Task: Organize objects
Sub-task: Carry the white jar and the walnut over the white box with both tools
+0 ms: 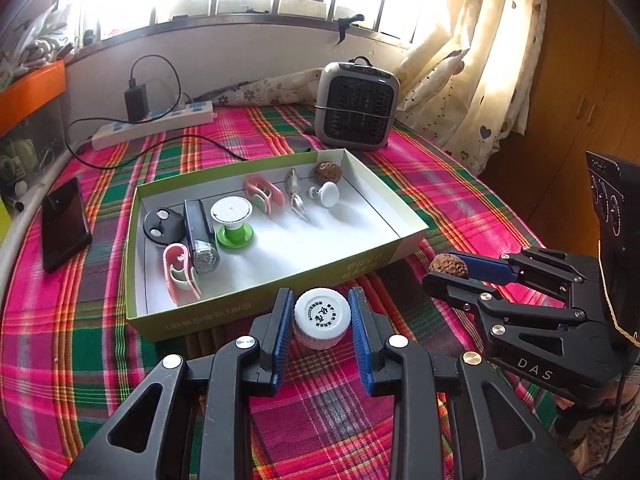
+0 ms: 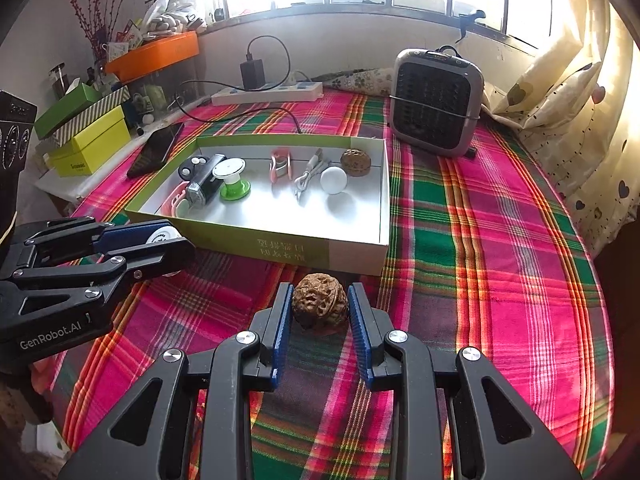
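Left gripper (image 1: pixel 322 312) clamped on a white-capped bottle (image 1: pixel 322 317), jaws narrow, pads tight on both sides, just short of the green box (image 1: pixel 256 314) at 12 o'clock. Right gripper (image 2: pixel 320 304) clamped on a walnut (image 2: pixel 319 303), same narrow gap, also at the box's near wall. Second walnut (image 2: pixel 355 162) sits inside the box, far right corner. Plaid cloth (image 2: pixel 480 240) underneath.
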`<action>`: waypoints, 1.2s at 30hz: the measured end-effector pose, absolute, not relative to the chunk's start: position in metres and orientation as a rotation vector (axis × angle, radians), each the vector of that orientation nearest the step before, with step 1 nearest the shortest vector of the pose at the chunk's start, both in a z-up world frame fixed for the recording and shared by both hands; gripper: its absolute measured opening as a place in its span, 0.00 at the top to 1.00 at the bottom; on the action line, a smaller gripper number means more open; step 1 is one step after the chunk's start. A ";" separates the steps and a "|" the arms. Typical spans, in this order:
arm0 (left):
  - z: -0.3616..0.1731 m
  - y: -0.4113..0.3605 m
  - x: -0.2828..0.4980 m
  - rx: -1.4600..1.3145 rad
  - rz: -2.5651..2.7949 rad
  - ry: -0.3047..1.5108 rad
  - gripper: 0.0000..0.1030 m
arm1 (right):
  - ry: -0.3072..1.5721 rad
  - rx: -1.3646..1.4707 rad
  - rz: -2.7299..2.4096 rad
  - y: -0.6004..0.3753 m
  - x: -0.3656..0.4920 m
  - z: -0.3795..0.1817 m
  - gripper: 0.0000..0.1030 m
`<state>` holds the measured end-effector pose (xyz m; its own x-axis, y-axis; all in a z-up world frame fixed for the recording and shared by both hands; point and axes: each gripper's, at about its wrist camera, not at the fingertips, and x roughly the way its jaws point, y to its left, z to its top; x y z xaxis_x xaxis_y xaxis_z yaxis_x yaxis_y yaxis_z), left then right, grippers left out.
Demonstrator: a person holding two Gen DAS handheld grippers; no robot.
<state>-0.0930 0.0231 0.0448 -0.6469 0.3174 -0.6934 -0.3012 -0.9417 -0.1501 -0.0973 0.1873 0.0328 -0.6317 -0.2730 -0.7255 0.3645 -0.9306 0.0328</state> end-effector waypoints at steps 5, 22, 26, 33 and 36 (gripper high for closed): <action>0.051 0.022 -0.096 -1.078 2.585 -0.027 0.75 | 0.152 1.084 -2.562 0.187 -0.102 0.040 0.72; 0.058 0.015 -0.123 -1.064 2.615 -0.051 0.75 | 0.155 1.044 -2.573 0.176 -0.143 0.055 0.72; 0.056 0.011 -0.132 -1.072 2.622 -0.068 0.75 | 0.154 1.054 -2.571 0.174 -0.155 0.054 0.72; 0.049 0.010 -0.144 -1.096 2.625 -0.072 0.75 | 0.172 1.082 -2.550 0.168 -0.171 0.046 0.72; 0.045 0.011 -0.149 -1.115 2.625 -0.063 0.75 | 0.170 1.101 -2.542 0.167 -0.178 0.040 0.72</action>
<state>-0.1487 0.0108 0.0446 -0.6592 0.2795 -0.6981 -0.2456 -0.9575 -0.1514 -0.1775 0.1667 0.0403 -0.6296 -0.2808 -0.7244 0.3749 -0.9265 0.0333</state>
